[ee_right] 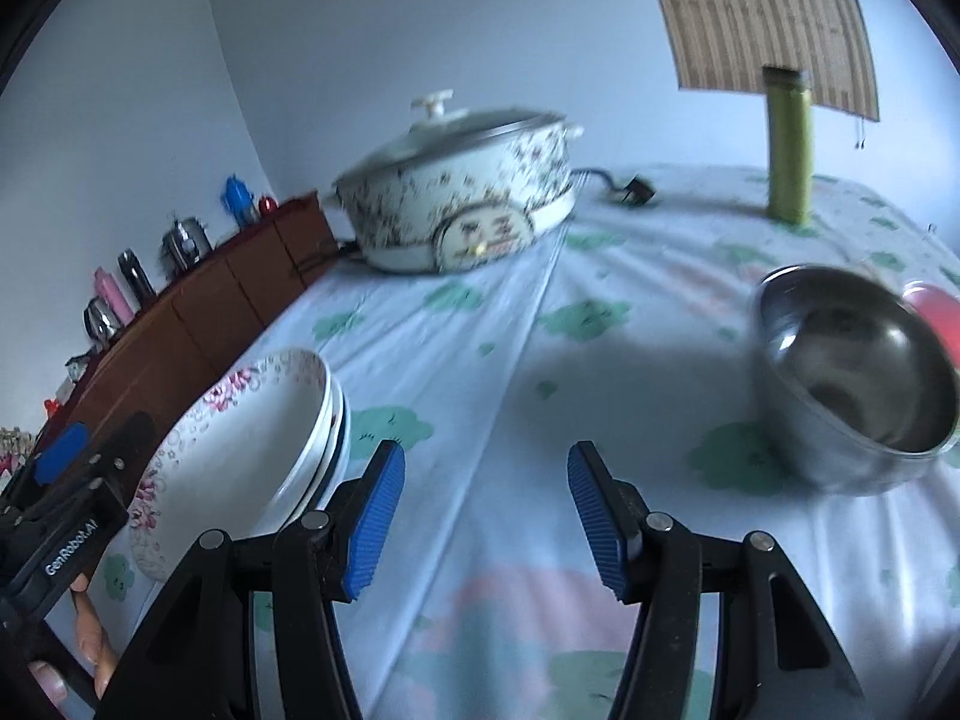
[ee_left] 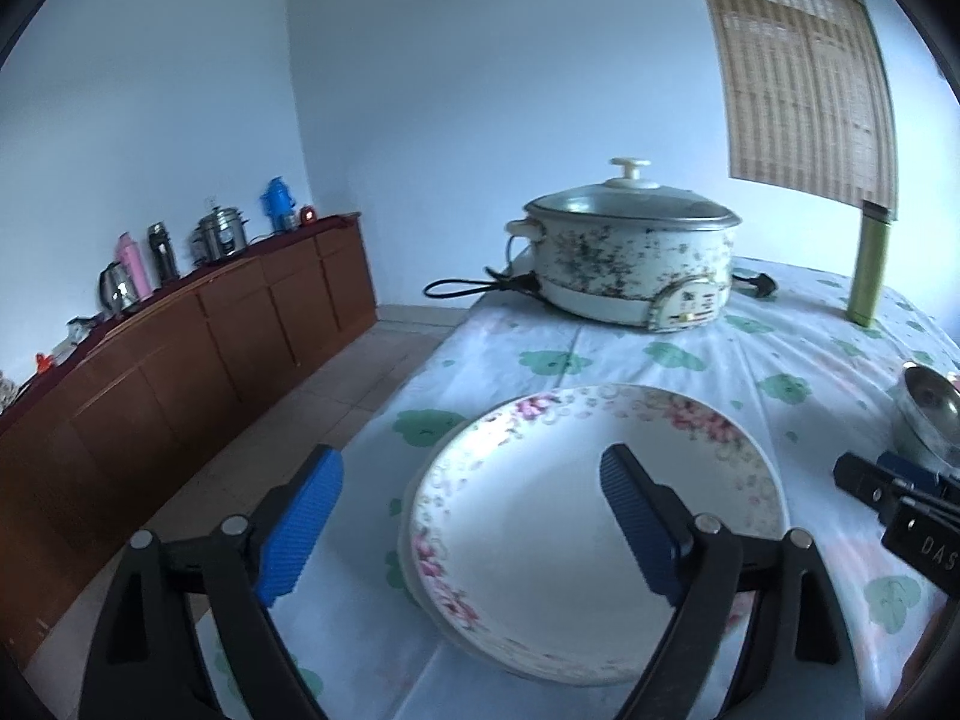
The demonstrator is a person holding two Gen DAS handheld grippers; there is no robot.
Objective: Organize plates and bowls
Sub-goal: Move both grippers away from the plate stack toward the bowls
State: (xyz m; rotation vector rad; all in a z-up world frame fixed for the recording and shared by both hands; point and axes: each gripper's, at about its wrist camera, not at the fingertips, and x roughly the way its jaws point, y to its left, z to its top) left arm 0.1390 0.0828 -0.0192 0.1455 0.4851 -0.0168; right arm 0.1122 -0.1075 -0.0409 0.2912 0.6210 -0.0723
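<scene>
A stack of white plates with pink flower rims (ee_left: 576, 516) lies on the table near its left edge; it also shows in the right wrist view (ee_right: 252, 450). My left gripper (ee_left: 474, 516) is open just above the stack, its right finger over the top plate. A steel bowl (ee_right: 858, 378) stands on the cloth at the right, with a pink object (ee_right: 936, 312) behind it; the bowl's edge shows in the left wrist view (ee_left: 927, 414). My right gripper (ee_right: 486, 516) is open and empty over bare cloth between plates and bowl.
A lidded electric pot (ee_left: 630, 252) with its cord stands at the far side of the table (ee_left: 660, 360). A tall green flask (ee_left: 870, 264) stands at the far right. A brown sideboard (ee_left: 180, 348) with flasks and kettles runs along the left wall.
</scene>
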